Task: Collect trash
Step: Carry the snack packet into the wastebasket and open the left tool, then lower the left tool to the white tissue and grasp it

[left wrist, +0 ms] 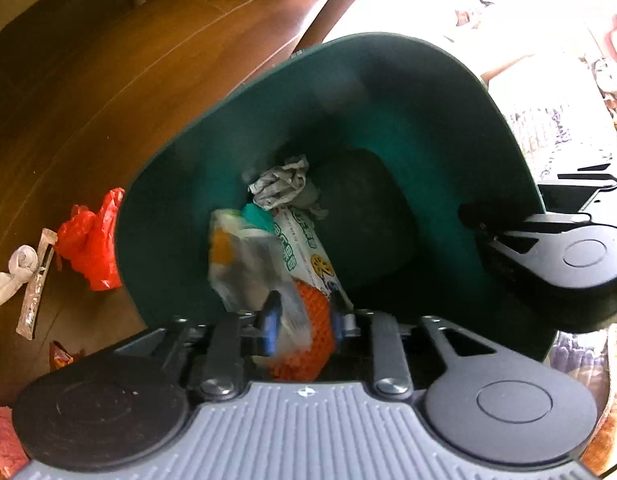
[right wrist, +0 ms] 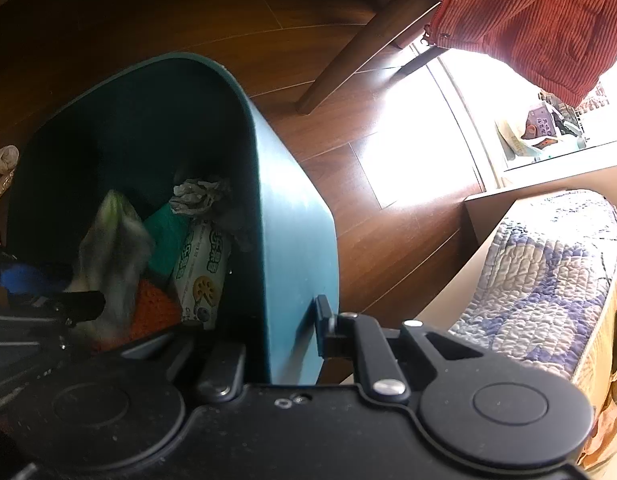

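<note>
A dark green, smooth plastic bin [left wrist: 388, 92] with rounded walls fills the middle of the left wrist view. Inside lie crumpled grey paper [left wrist: 282, 182], a glossy white packet [left wrist: 308, 248] with green print too blurred to read, an orange knobbly mesh [left wrist: 308, 344] and a blurred crinkly clear wrapper [left wrist: 244, 264]. The left claw [left wrist: 304, 326] stands slightly apart over the bin; the wrapper and mesh lie between its blue pads [left wrist: 272, 320], and I cannot tell whether they touch. The right claw [right wrist: 280, 332] is clamped on the bin's wall. At left on the wooden floor [left wrist: 88, 80] lies a red plastic bag [left wrist: 90, 244].
</note>
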`<state>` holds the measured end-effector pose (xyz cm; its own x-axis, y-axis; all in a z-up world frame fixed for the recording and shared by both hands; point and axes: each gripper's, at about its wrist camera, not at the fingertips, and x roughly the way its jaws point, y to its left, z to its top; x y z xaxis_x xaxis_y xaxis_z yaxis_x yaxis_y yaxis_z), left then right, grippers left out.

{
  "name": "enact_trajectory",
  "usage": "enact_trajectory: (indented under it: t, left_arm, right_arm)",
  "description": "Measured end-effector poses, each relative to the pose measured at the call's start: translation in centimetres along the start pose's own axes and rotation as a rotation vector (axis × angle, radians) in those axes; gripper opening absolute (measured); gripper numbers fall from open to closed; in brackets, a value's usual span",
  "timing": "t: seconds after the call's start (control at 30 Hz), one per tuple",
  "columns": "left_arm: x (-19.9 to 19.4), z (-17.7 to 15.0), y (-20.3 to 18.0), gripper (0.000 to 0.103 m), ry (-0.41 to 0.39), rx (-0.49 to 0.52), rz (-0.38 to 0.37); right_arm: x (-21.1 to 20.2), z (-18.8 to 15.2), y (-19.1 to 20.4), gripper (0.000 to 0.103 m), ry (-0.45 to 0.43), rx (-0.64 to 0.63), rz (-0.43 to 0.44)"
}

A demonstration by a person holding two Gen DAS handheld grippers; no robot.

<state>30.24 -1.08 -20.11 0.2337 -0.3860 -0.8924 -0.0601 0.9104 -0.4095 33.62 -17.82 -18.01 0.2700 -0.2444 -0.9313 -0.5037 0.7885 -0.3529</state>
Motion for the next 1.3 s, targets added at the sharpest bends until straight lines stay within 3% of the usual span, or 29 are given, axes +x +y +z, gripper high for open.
enact_trajectory:
  t: [0.17,0.2,0.27,0.3,0.53,0.67,0.8,0.93,1.0,1.13,1.3]
  left_arm:
    - [-1.4,-0.1,0.0,0.035,-0.026,0.023,-0.001]
    - [-1.8,-0.1,0.2,0.039,-0.033,0.024,0.0]
    - [-2.6,-0.1,0.6,0.059,-0.058,0.021,-0.002]
    - [-3.2,-0.1,0.8,0.061,-0.077,0.019,-0.004]
    - [-6.1,-0.2,2.7,0.062,-0.148,0.033,0.03]
    - [-8.1,-0.4,4.9,0.074,-0.219,0.027,0.146]
    - [-9.4,-0.4,8.1,0.076,-0.272,-0.007,0.246]
    - [-9.7,-0.5,11.8,0.077,-0.314,-0.014,0.42]
    - [-9.7,-0.6,14.1,0.078,-0.306,-0.014,0.459]
    - [-8.9,-0.8,18.6,0.078,-0.247,-0.051,0.468]
    - [-4.3,-1.4,23.1,0.078,-0.132,-0.071,0.485]
  right_arm:
    - [0.1,0.1,0.0,0.012,0.013,-0.001,0.004]
    - [0.1,0.2,0.0,0.012,0.019,-0.001,0.007]
    - [0.2,0.2,-0.1,0.012,0.025,-0.009,0.008]
    - [0.2,0.3,-0.1,0.012,0.028,-0.008,0.008]
    - [0.4,0.6,-0.5,0.012,0.028,0.015,0.02]
    - [0.5,0.4,-0.7,0.013,0.034,0.016,0.031]
    - [0.4,0.4,-0.9,0.014,0.032,0.004,0.05]
    - [0.5,0.3,-1.0,0.015,0.028,-0.002,0.054]
    - [0.6,0.3,-1.2,0.015,0.027,0.005,0.06]
    - [0.5,0.2,-1.1,0.015,0.022,-0.011,0.065]
    - [0.4,0.3,-1.0,0.016,0.022,-0.037,0.068]
